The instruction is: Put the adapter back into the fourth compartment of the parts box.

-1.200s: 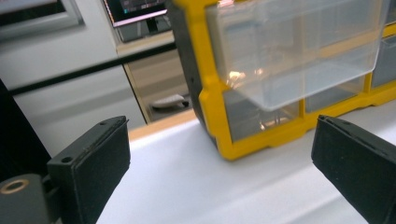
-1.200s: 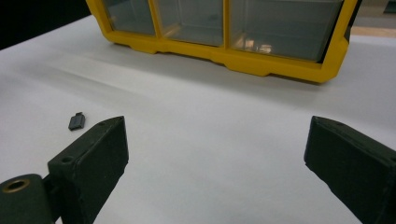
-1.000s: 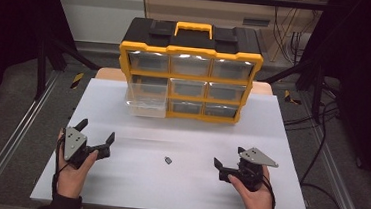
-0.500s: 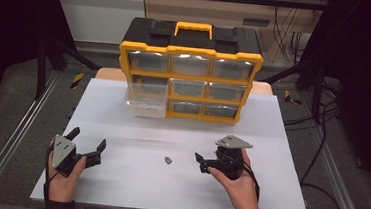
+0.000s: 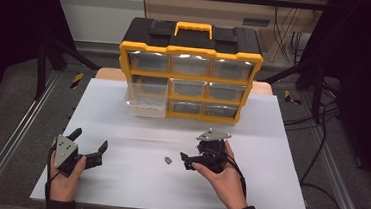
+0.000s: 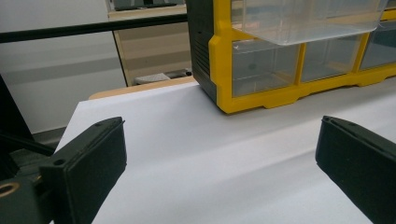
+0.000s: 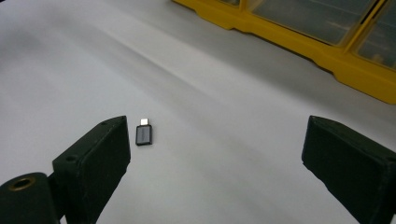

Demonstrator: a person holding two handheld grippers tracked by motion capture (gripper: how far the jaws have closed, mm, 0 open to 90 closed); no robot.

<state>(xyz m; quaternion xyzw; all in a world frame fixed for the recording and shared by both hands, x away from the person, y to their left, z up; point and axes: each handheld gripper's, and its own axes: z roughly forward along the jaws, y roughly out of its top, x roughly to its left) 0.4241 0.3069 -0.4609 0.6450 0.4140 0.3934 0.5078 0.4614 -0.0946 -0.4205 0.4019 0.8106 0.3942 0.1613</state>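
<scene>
A small grey USB adapter (image 5: 168, 160) (image 7: 144, 135) lies flat on the white table (image 5: 281, 142). My right gripper (image 5: 190, 156) (image 7: 217, 123) is open just right of it and points left. In the right gripper view the adapter lies close to the left jaw's tip, beyond the jaws, with nothing between them. Near the front left corner my left gripper (image 5: 90, 140) (image 6: 219, 123) is open and empty and faces the yellow and black drawer organizer (image 5: 190, 70) (image 6: 261, 70).
The organizer stands at the back middle of the table. One clear drawer (image 5: 146, 101) (image 6: 299, 18), the left one in the middle row, is pulled out. Black frame rails (image 5: 15, 136) and cables (image 5: 314, 160) run along both sides of the table.
My right gripper has moved left and slightly away from the front edge, up to the adapter. My left gripper has drifted a little toward the front left. The adapter has not moved.
</scene>
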